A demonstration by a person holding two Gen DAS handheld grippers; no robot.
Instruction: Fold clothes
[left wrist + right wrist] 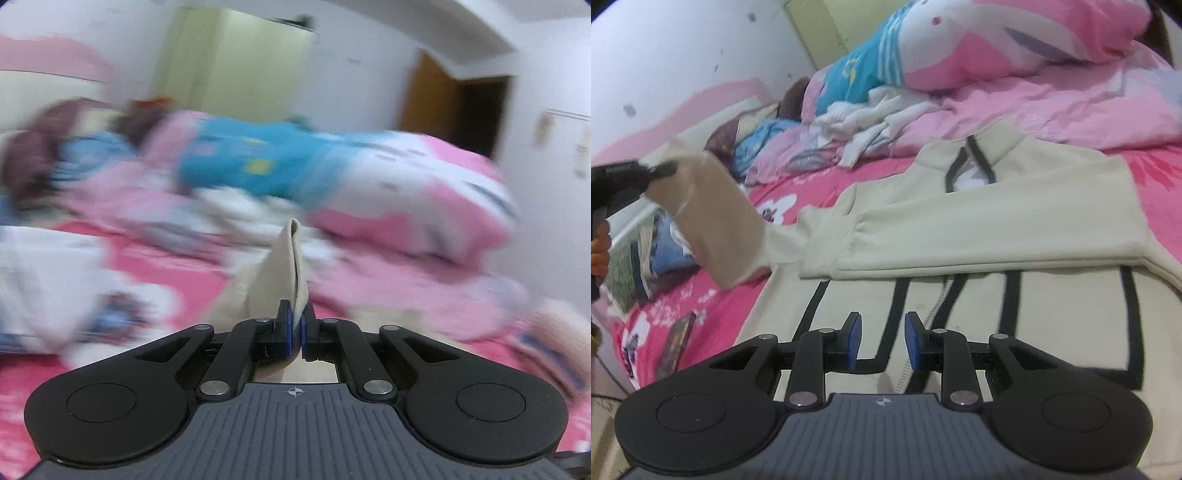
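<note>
Two tools: left tool (296, 325) pinches the cream jacket's (997, 206) sleeve (713, 218), right tool (882, 341) gapes empty.

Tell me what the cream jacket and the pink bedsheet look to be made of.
Cream jacket: seemingly a soft, matte knit or fleece; it drapes in rounded folds without shine, with black trim bands. Pink bedsheet: probably thin printed woven cotton or polyester, flat and matte with white flower prints. The exact fibre can't be told.

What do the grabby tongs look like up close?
Both tongs, left and right, match: two black fingers with blue pads, black jointed arms with silver rivets, two round black discs, and a ribbed grey base with a tiny crosshair mark. No cables or sleeves show.
</note>
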